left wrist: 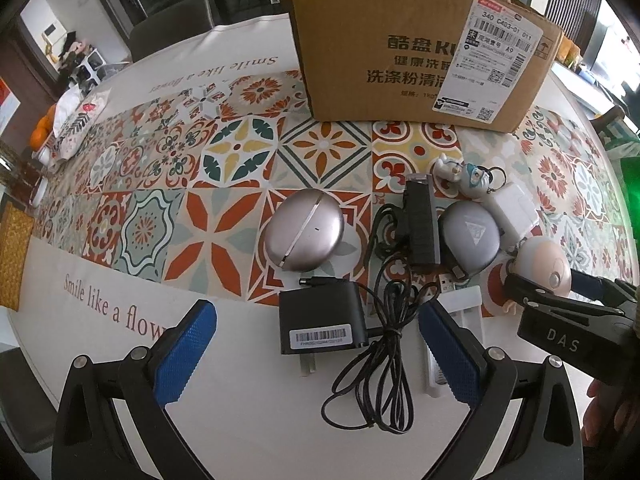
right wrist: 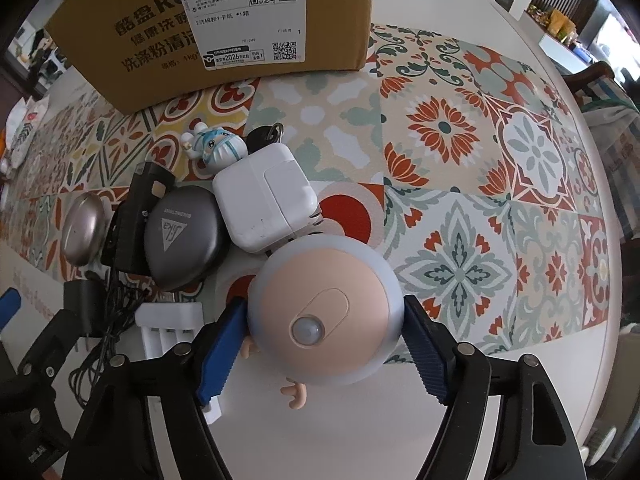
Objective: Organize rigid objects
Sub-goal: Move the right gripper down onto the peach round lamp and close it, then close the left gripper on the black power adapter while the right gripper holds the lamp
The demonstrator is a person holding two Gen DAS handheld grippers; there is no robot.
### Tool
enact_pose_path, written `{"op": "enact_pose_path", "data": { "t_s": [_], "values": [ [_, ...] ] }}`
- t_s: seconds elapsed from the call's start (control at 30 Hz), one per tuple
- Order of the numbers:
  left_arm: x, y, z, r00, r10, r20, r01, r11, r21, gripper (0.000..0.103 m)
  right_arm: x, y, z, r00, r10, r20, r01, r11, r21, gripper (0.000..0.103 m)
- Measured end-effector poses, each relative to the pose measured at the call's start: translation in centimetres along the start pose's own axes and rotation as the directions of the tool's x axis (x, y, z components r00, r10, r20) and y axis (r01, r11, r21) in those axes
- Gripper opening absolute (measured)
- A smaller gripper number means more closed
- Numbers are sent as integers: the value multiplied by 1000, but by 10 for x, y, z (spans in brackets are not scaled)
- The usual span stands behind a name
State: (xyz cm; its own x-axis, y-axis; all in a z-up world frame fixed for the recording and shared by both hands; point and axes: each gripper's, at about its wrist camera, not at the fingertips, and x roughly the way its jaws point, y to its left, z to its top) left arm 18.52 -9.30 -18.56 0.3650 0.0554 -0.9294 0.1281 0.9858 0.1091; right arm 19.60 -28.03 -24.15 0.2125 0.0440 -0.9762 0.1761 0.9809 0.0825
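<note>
While its ribbed blue pads press both sides of a round, smooth peach-and-grey sensor light (right wrist: 324, 316), the right gripper (right wrist: 322, 344) stands clenched on that object, low over the white table (right wrist: 500, 380). Tiny flesh-coloured moulded hands poke out beneath the light's rim. Just behind the light lies a glossy white square charger (right wrist: 264, 200), touching a matte grey pebble-shaped case (right wrist: 182, 236) with a triangle logo. A ridged black block (right wrist: 132, 220) leans beside that case, and a small painted figurine keychain (right wrist: 216, 146) sits behind the charger. Left of the light rests a white ribbed plastic holder (right wrist: 168, 326).

Well left of the light, the left gripper (left wrist: 316, 356) hangs released, its jaws spread wide around a black boxy power adapter (left wrist: 322, 322) and its tangled thin cable (left wrist: 384, 364). Beyond the adapter sits a shiny metallic oval case (left wrist: 304, 236). Far behind the light stands a brown cardboard box (left wrist: 416, 52) with a shipping label; its inside cannot be seen. A tile-patterned cloth (left wrist: 224, 152) covers the table's middle.
</note>
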Motion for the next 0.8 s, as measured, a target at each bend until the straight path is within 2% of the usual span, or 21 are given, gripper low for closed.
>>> {"op": "enact_pose_path", "data": {
  "t_s": [0.17,0.43,0.53,0.7,0.8],
  "values": [
    [-4,6,-2,1000,-2,4,2,1000,-16,103,-6,2,-2,999,39,-12,-39,999,4,75],
    [-6,21,-7,1000,-3,-11,3,999,-34,103,-31,21,-6,996,79,30,-78,996,-37,75],
    [-1,22,-7,999,-20,-28,19,999,-36,98,-32,28,-4,996,86,34,-85,995,-49,75],
    [11,20,-1,997,-59,-59,55,997,-60,93,-30,17,-13,996,93,16,-92,995,-41,75],
    [18,18,3,996,-52,-71,47,997,-68,91,-28,14,-14,996,92,10,-91,995,-35,75]
  ]
}}
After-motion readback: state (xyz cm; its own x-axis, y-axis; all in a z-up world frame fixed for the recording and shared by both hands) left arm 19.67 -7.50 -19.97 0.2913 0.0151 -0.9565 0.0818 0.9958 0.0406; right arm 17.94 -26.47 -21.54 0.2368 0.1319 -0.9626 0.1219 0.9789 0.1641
